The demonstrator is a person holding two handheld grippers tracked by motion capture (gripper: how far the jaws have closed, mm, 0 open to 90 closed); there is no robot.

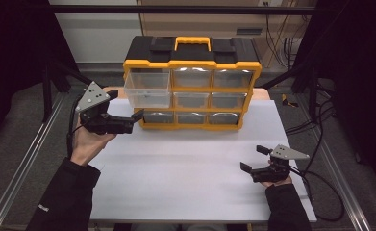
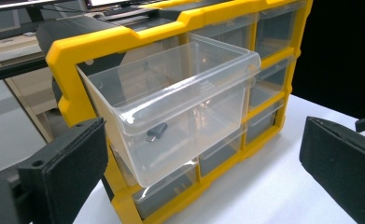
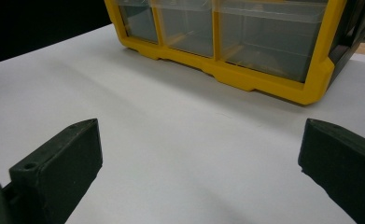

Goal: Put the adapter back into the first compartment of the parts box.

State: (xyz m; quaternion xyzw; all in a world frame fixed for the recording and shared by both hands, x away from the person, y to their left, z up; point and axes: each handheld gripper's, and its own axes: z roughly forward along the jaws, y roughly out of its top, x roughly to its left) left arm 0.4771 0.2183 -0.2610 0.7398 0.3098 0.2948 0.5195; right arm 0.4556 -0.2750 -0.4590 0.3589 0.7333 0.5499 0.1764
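The left gripper is hovering with its jaws spread wide and nothing between them, just beside the pulled-out drawer of the organiser, probably so the small dark part inside can be reached. That drawer is sitting straight ahead of the jaws, sticking out of the top corner slot, its clear thin plastic walls showing the part lying on the bottom. The frame around it is chunky yellow plastic with a black lid. The right gripper is waiting well back over the smooth white table, also released and holding nothing, likely keeping clear.
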